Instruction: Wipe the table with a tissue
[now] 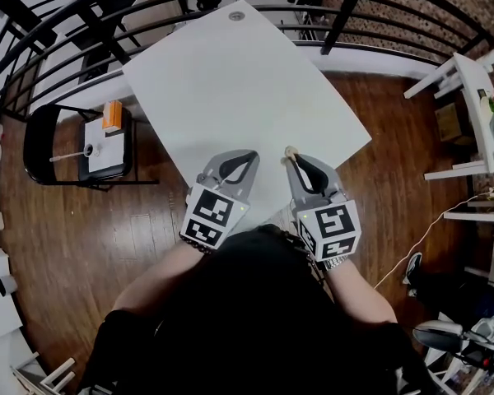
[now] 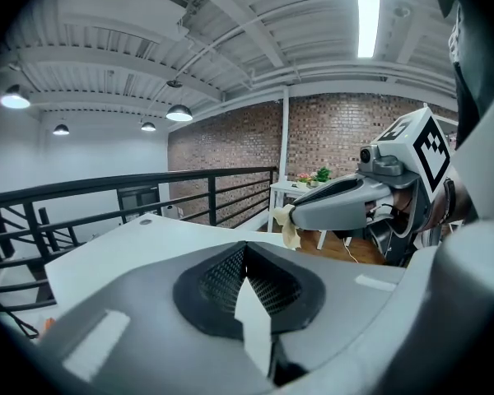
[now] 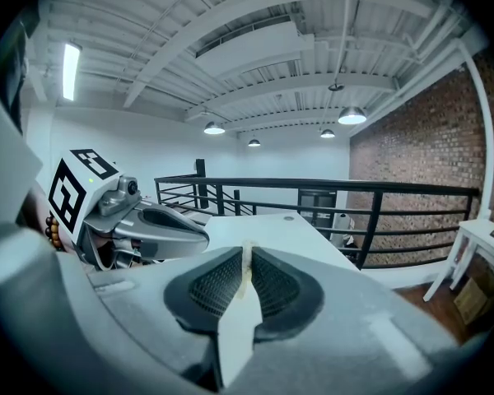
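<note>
The white table [image 1: 230, 81] stretches away from me in the head view. Both grippers hover above its near edge, side by side and tilted upward. A small cream tissue [image 1: 291, 151] is pinched in my right gripper [image 1: 291, 156]; it sticks out of the tips. Seen from the left gripper view, that tissue [image 2: 290, 229] hangs crumpled from the right gripper [image 2: 286, 217]. In the right gripper view only a thin strip of tissue [image 3: 247, 271] shows between the closed jaws of the right gripper [image 3: 248, 252]. My left gripper [image 1: 253, 158] [image 2: 245, 248] is shut with nothing in it.
A black railing [image 1: 66, 23] curves around the table's far and left sides. A black chair [image 1: 99, 146] with an orange box [image 1: 113, 115] stands on the wooden floor at left. White furniture [image 1: 477, 113] stands at right, with a cable [image 1: 428, 229] on the floor.
</note>
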A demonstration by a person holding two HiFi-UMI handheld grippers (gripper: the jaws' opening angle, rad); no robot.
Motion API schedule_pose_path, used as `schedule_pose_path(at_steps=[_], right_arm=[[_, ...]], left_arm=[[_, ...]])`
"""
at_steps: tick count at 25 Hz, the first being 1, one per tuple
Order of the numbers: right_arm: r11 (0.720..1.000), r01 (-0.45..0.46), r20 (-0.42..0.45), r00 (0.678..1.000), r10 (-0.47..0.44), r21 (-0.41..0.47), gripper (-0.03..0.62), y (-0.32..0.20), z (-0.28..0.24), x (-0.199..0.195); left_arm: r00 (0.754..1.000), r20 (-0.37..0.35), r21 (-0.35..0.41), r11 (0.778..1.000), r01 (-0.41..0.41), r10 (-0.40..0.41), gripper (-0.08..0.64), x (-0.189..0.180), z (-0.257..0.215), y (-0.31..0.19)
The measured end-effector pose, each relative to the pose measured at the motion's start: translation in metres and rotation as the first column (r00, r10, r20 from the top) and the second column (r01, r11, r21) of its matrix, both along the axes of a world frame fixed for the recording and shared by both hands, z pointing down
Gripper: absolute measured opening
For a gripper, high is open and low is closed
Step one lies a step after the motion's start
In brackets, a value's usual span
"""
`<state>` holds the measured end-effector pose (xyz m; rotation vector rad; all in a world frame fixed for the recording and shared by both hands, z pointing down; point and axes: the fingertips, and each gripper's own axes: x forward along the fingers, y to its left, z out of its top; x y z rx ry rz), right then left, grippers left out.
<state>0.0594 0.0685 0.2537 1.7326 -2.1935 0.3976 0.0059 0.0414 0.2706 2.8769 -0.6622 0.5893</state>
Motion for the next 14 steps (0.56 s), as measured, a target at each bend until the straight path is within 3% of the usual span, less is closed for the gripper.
schedule_pose_path(at_steps=[14], right_arm=[[1.0, -0.004, -0.003, 1.0, 0.004, 0.004, 0.025, 0.0021, -0.0035, -0.0087]], left_arm=[[1.0, 0.006, 0.007, 1.0, -0.01, 0.01, 0.009, -0.0099, -0.0023, 0.0039]])
